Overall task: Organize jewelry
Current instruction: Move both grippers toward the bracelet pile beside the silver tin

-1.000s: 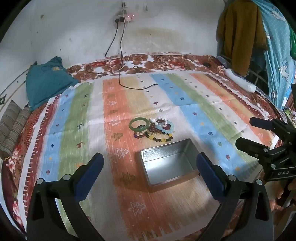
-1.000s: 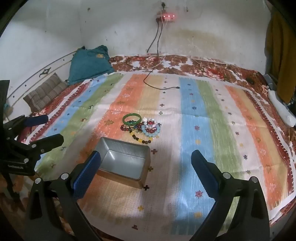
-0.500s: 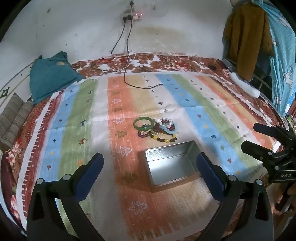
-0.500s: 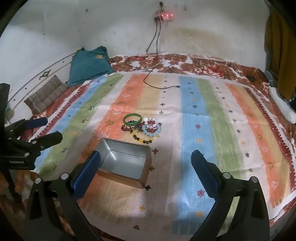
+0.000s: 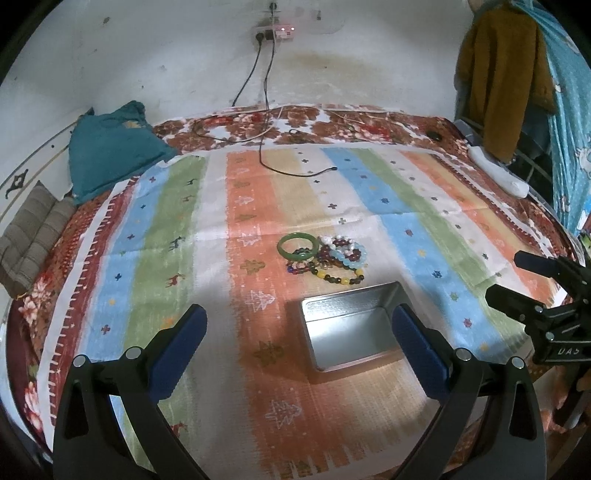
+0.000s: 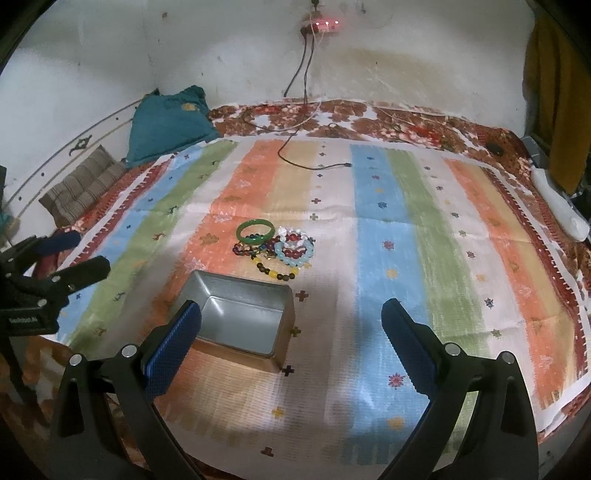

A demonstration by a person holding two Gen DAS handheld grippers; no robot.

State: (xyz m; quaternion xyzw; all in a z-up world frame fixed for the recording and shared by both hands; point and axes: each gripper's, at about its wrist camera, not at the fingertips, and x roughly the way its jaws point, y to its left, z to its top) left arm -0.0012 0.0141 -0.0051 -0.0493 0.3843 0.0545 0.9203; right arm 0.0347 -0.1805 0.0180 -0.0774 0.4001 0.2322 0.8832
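Observation:
An open, empty metal tin [image 5: 352, 332] [image 6: 240, 321] sits on the striped cloth. Just beyond it lies a cluster of bracelets: a green bangle [image 5: 297, 245] [image 6: 255, 230], a light blue bead bracelet [image 5: 351, 254] [image 6: 295, 253], dark red beads and a yellow-and-brown bead bracelet [image 5: 341, 277] [image 6: 275, 272]. My left gripper [image 5: 299, 330] is open and empty, hovering near the tin's front left. My right gripper [image 6: 291, 325] is open and empty, near the tin's front right. Each gripper shows at the edge of the other's view.
The striped cloth [image 5: 166, 229] covers a floral bed. A teal cushion [image 5: 110, 151] and a striped pillow [image 5: 29, 236] lie at the left. A black cable [image 5: 295, 171] trails from a wall power strip [image 5: 275, 31]. Clothes [image 5: 495, 74] hang at the right.
Both views have shifted slightly; the left view turned a little to the left and pulled back, so tin and bracelets sit further right and lower. Both grippers stay open and empty.

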